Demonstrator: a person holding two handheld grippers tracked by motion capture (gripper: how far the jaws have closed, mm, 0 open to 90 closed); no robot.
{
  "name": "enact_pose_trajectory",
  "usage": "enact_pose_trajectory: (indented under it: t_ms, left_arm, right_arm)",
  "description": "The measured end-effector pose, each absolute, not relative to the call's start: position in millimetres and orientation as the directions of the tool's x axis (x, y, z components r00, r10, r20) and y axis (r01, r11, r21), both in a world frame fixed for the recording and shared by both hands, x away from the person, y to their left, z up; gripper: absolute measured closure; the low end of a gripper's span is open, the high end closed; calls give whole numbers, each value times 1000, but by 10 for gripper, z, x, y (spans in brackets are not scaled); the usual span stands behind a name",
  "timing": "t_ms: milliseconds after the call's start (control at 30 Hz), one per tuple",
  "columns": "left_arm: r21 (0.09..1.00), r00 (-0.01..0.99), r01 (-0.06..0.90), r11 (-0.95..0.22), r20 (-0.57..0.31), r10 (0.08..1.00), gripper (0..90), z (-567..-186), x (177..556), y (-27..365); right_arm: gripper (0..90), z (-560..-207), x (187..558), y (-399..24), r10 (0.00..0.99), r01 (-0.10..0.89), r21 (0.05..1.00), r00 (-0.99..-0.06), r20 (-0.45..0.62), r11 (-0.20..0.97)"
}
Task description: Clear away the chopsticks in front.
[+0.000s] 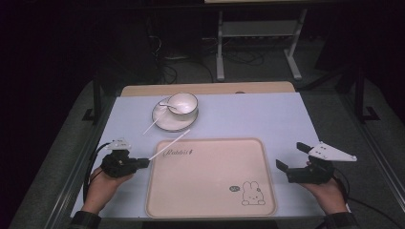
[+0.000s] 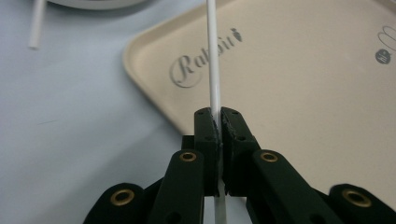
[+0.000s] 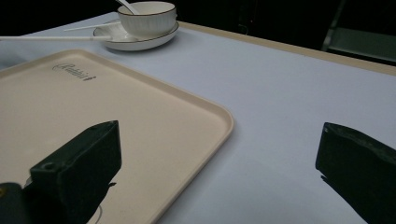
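Observation:
My left gripper [image 1: 144, 162] [image 2: 216, 114] is shut on a white chopstick [image 1: 169, 144] [image 2: 213, 56] at the left edge of the beige tray [image 1: 210, 191] [image 2: 303, 93]. The stick slants up and to the right, over the tray's far left corner. A second white chopstick [image 1: 154, 125] [image 2: 36, 25] leans on a white plate [image 1: 165, 123] behind the tray. On the plate stands a white bowl [image 1: 183, 102] [image 3: 147, 18] with a spoon [image 1: 167, 105] in it. My right gripper [image 1: 290, 156] [image 3: 219, 154] is open at the tray's right edge, with nothing between its jaws.
A pale blue cloth [image 1: 267, 119] covers the table. A rabbit drawing [image 1: 251, 193] marks the tray's near right corner. A wooden strip [image 1: 210, 88] edges the far side of the table. Beyond it, a metal frame [image 1: 258, 33] and cables stand on the dark floor.

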State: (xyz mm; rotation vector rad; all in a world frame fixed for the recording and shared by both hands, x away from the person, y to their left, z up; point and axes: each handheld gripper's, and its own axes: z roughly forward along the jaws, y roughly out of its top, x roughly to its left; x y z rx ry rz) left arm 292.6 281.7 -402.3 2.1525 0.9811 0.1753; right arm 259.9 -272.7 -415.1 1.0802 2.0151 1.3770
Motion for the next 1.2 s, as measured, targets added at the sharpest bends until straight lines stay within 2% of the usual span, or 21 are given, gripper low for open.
enact_pose_trajectory:
  t_ms: [633, 833, 1200]
  left_arm:
    - [655, 732, 584, -480, -168, 660, 855, -4181, 2962, 2347]
    - [624, 746, 575, -530, -134, 652, 850, -4287, 2963, 2232]
    - [613, 742, 582, -535, -129, 658, 829, -4355, 2972, 2231]
  right_arm:
    - [0, -4153, 2601, -2723, 811, 343, 920, -582, 50, 190]
    - [0, -4153, 2600, -2718, 811, 345, 919, -583, 50, 191]
    - [0, -4152, 2597, -2720, 810, 343, 920, -585, 49, 192]
